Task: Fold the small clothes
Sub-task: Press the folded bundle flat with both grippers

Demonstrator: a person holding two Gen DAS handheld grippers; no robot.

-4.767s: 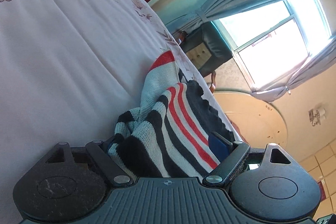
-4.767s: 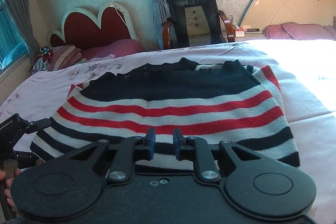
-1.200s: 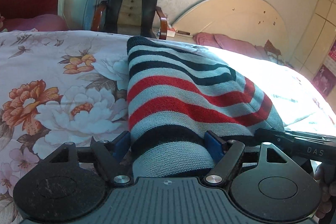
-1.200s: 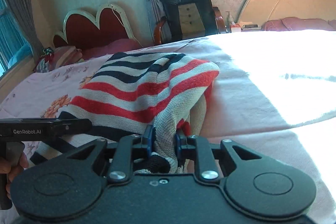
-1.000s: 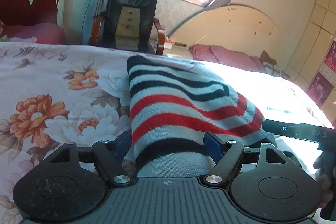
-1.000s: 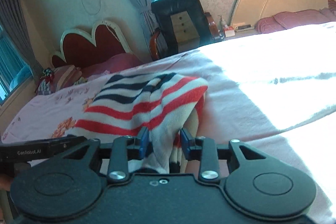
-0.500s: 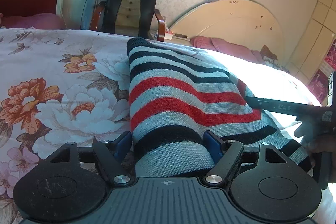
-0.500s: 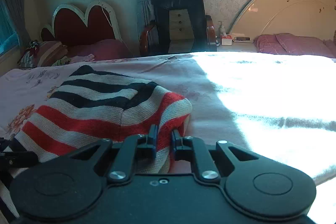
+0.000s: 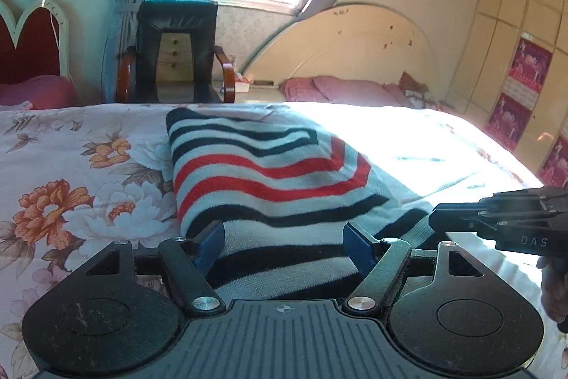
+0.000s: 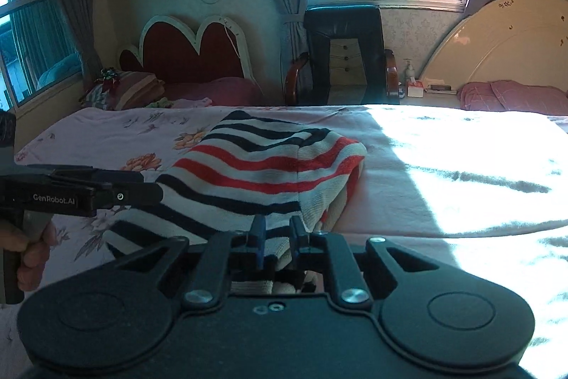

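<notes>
A folded striped knit sweater [image 9: 269,173] in pale grey, navy and red lies on the floral bedspread [image 9: 64,187], roughly in the middle of the near bed, with its far edge toward the black armchair [image 9: 175,48] by the window. From the left wrist view, the left gripper [image 9: 284,245] sits low at the sweater's near edge with its blue-padded fingers [image 9: 209,242] spread wide, one on each side of the fabric and not pinching it; the knit bulges up between them. The right gripper [image 10: 277,237] is at the sweater's near right corner, where the folded layers stack up in a thick edge. Its fingers [image 10: 258,238] stand close together with a narrow gap, and some cloth shows low between and behind them, but the grip point is partly hidden by the gripper body, so whether they clamp the fabric cannot be told. In the left wrist view the right gripper appears side-on at the right edge, its tip just beside the sweater's corner. Strong sunlight [image 10: 461,173] falls across the right part of the bed, washing out the cover there. A red heart-shaped headboard [image 10: 191,52] and a rounded cream headboard [image 10: 504,38] stand behind.
</notes>
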